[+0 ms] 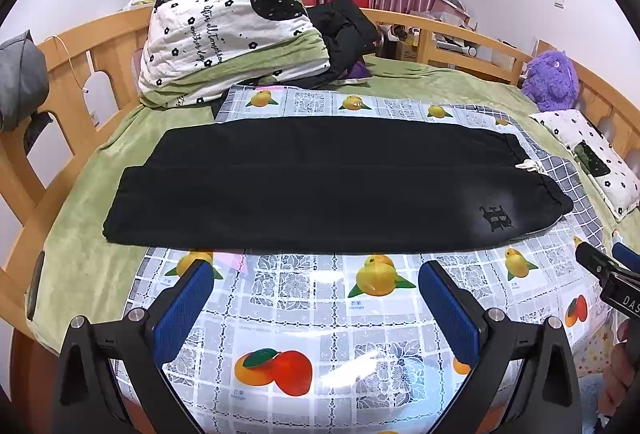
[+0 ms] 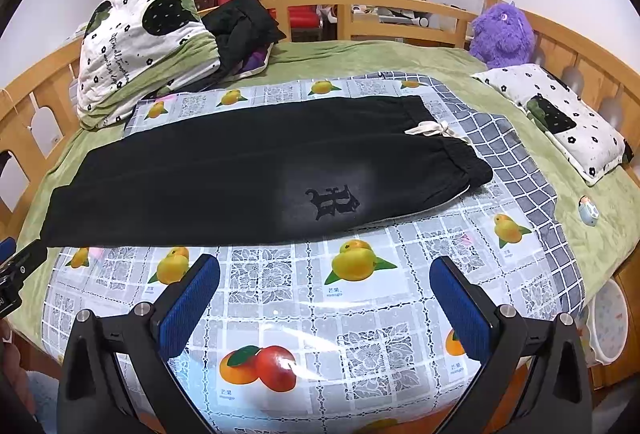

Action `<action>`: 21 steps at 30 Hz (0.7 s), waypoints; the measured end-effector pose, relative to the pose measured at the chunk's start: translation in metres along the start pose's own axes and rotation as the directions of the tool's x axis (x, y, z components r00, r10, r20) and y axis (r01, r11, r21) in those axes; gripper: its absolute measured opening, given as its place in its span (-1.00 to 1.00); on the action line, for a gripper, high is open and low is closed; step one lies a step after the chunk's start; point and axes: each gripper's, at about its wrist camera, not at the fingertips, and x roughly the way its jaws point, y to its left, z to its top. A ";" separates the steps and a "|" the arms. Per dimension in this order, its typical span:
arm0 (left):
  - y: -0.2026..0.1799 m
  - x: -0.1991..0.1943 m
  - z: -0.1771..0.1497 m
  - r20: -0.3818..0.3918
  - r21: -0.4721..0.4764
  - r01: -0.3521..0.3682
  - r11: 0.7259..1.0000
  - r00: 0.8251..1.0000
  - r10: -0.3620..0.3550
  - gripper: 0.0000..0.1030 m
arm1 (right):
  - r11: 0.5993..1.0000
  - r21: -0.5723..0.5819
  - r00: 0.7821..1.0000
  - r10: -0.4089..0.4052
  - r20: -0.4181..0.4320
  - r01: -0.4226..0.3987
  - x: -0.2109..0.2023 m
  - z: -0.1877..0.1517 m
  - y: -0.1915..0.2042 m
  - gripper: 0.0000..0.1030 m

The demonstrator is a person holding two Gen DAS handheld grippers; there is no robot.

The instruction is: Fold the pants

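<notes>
Black pants (image 1: 320, 186) lie flat across a fruit-print plastic cloth (image 1: 304, 298) on the bed, legs side by side, waistband with a white drawstring (image 1: 528, 167) to the right. They also show in the right wrist view (image 2: 240, 174), with a dark printed emblem (image 2: 332, 206) near the waist. My left gripper (image 1: 316, 274) is open and empty, hovering over the cloth just short of the pants' near edge. My right gripper (image 2: 325, 274) is open and empty, likewise short of the near edge. Its tip (image 1: 600, 266) shows at the right of the left wrist view.
A folded white-and-green quilt (image 1: 228, 34) and dark clothes (image 1: 344, 34) are piled at the back left. A purple plush toy (image 2: 502, 34) and a pillow (image 2: 560, 118) lie at the right. A small figurine (image 2: 588, 210) rests on the green sheet. Wooden rails (image 1: 72, 74) ring the bed.
</notes>
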 end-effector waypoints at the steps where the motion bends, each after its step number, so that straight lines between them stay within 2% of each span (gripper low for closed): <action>1: 0.000 0.000 -0.001 0.001 0.001 0.000 1.000 1.000 0.000 1.00 | 1.000 0.002 1.000 0.002 0.000 -0.002 0.000 0.000 -0.001 0.99; 21: -0.001 -0.001 0.000 -0.002 0.007 -0.003 1.000 1.000 0.003 1.00 | 1.000 0.010 1.000 0.010 -0.004 -0.010 -0.001 0.000 0.000 0.99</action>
